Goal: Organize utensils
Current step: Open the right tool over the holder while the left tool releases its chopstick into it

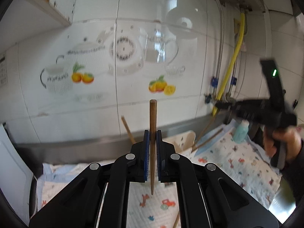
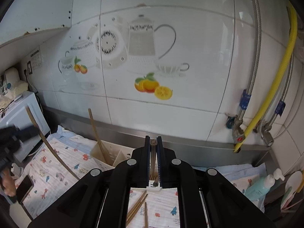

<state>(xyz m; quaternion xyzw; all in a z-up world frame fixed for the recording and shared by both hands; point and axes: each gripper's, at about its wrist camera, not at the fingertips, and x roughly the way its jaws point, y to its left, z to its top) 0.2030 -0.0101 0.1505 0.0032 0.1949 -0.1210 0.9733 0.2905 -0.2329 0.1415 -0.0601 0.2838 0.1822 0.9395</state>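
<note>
No writing reads clearly; your left gripper (image 1: 151, 140) points level at the wall, fingers pinching a brown wooden chopstick (image 1: 152, 125) upright; your right gripper (image 2: 153, 146) likewise clamps another dark chopstick (image 2: 153, 142), above the cream plastic utensil holder (image 2: 112, 153).

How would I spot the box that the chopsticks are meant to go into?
Start at the tiled wall with the orange-fruit pictures and drop to the steel ledge below it. On the cartoon-print cloth there stands a cream plastic utensil holder with a divider. It is the only container with one chopstick standing up in it.
</note>
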